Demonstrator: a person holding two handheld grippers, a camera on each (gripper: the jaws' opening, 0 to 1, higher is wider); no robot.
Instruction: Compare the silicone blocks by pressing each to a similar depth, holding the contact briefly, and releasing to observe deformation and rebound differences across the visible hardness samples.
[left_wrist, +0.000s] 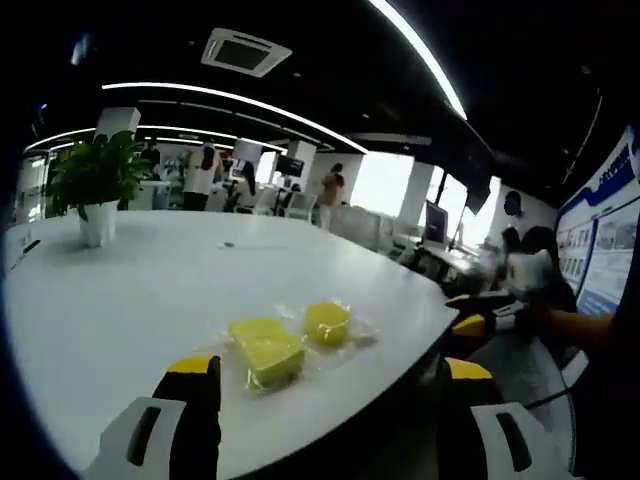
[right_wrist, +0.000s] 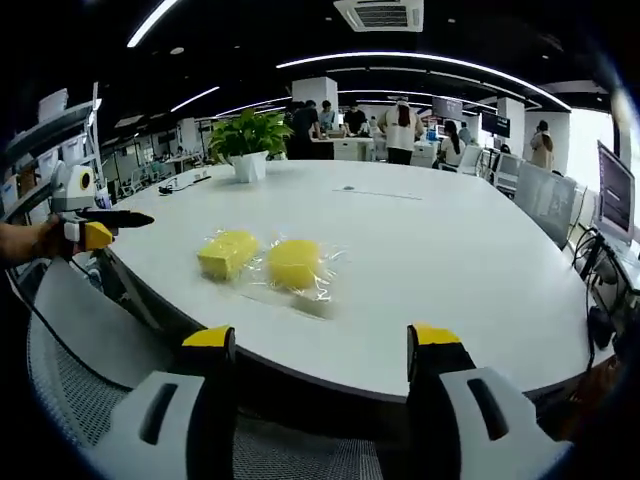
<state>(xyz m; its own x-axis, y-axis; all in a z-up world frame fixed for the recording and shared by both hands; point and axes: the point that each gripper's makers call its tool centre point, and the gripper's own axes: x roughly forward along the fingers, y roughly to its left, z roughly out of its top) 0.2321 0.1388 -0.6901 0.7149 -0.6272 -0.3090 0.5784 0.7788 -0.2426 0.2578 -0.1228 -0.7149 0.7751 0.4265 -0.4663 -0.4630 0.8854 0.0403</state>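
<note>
L gripper: fingers apart, nothing between, held off the table edge. R gripper: fingers apart too, empty, short of the table edge. Rectangular yellow block & round yellow block lie side by side near the edge of the white table, each in clear plastic wrap. Potted plant in white pot at far side.
</note>
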